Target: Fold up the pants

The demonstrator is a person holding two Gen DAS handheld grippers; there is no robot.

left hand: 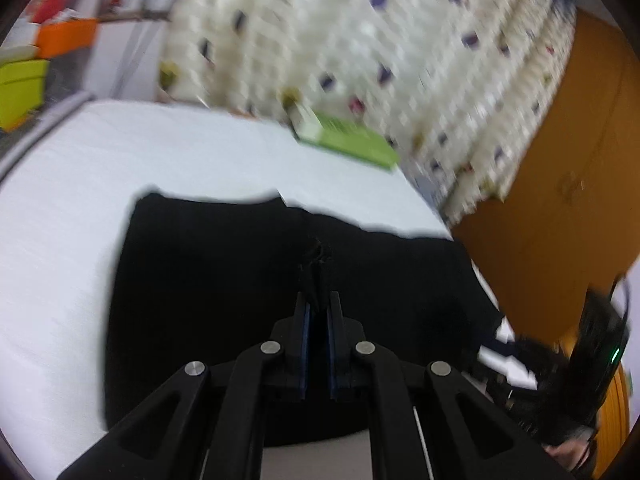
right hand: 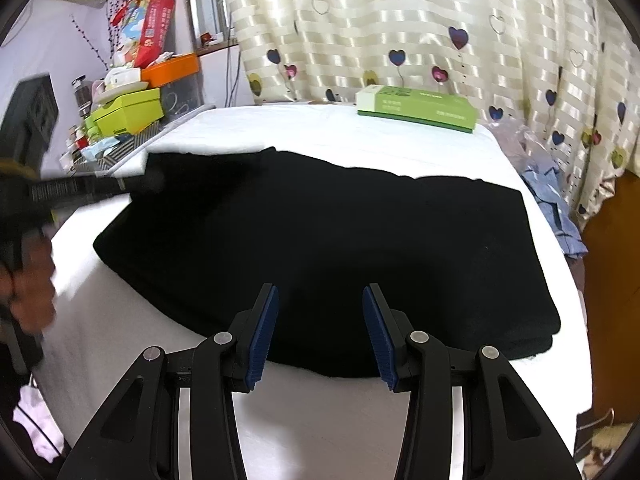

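Note:
Black pants (right hand: 320, 240) lie folded in a broad slab across the white-covered table (right hand: 320, 128). My right gripper (right hand: 320, 292) hovers open over their near edge, with nothing between its blue pads (right hand: 262, 336). In the blurred left wrist view my left gripper (left hand: 319, 304) is shut on a small pinched tuft of the pants (left hand: 208, 280), near the middle of the cloth. The right wrist view shows the left gripper (right hand: 80, 191) as a blur at the pants' far left corner, with a hand (right hand: 28, 280) behind it. The right gripper's body (left hand: 592, 360) appears at the right edge of the left wrist view.
A green box (right hand: 416, 108) lies at the table's far edge before a heart-patterned curtain (right hand: 400, 20). Stacked boxes and jars (right hand: 128, 112) crowd a shelf to the left. A blue cloth (right hand: 556, 204) and a brown cabinet (right hand: 616, 280) are on the right.

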